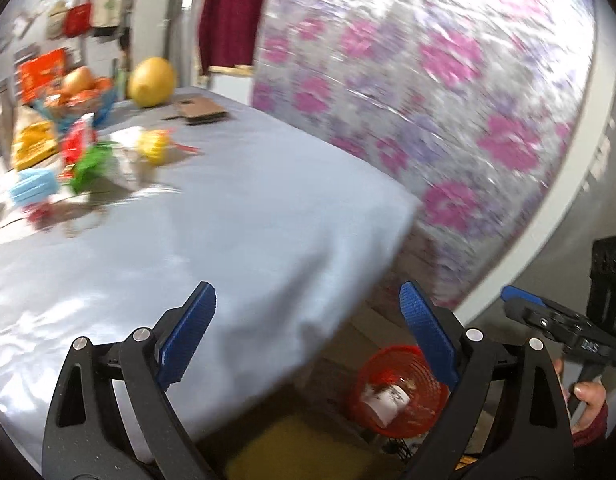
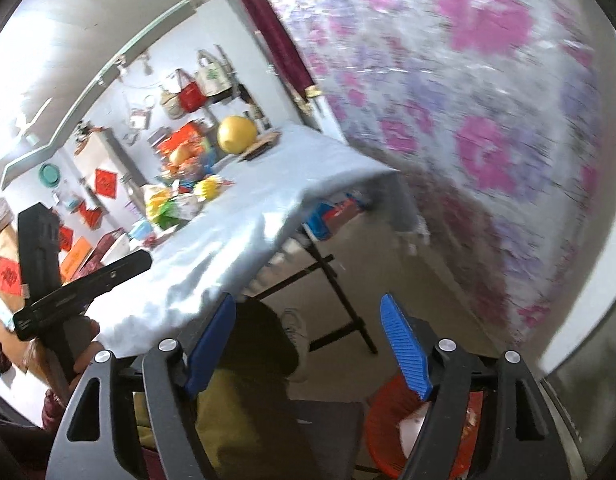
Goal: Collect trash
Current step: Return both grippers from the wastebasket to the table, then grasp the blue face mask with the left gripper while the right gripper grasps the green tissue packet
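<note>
Left wrist view: the left claw (image 1: 308,320) is spread wide with nothing between its blue pads (image 1: 186,336), hovering over the near corner of the counter (image 1: 236,208), which is draped in a pale grey cloth. The trash (image 1: 88,160), a loose heap of coloured wrappers, lies on the far left part of the counter, well apart from both claws; motion blur hides its details. Behind it stand a bowl of fruit (image 1: 80,92), a large yellow fruit (image 1: 152,82) and a flat piece of cardboard (image 1: 200,110). A red mesh bin (image 1: 399,392) stands on the floor beside the counter corner, below the claw's right finger, with a pale crumpled item inside. The right claw (image 1: 523,304) enters at the right edge, gripped by a hand (image 1: 587,400).

Right wrist view: the right claw (image 2: 308,340) is likewise spread and empty, above the floor and just beside the red bin. A floral curtain (image 2: 467,120) fills the background.
</note>
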Tool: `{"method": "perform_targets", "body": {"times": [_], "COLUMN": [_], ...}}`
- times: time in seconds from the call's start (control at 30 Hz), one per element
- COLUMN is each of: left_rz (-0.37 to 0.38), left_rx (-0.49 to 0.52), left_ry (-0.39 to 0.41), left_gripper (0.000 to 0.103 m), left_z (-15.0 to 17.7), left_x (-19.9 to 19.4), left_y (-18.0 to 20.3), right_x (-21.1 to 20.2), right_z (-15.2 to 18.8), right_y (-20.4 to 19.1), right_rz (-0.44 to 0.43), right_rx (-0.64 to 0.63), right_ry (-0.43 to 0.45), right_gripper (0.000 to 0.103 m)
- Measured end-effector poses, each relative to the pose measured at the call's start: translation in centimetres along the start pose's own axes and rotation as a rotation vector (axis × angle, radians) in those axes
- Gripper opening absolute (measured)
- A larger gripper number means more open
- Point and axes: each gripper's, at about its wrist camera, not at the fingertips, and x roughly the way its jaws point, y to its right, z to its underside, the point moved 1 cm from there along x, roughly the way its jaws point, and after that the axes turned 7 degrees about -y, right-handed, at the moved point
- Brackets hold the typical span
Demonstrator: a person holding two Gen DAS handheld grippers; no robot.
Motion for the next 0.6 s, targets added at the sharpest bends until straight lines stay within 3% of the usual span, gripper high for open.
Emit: {"method": "perform_targets", "body": {"times": [0.23,0.6], "left_rz": [-0.093,-0.277], "left_rx": [-0.138,-0.292], "left_ry": [0.065,0.053], "left_gripper": [0.096,0.096], "left_z": [-0.6,-4.3], "left_x": [-3.1,-3.0], "left_y": [-7.8,-19.2], "right_x": [3.2,10.0], "right_z": [-1.1,-3.6], "right_y": [-5.2,-11.0], "right_rz": [-0.070,-0.104], "right_rx": [-0.074,-0.171], "right_ry": [-0.046,-0.102], "right_gripper": [0.082,0.082]}}
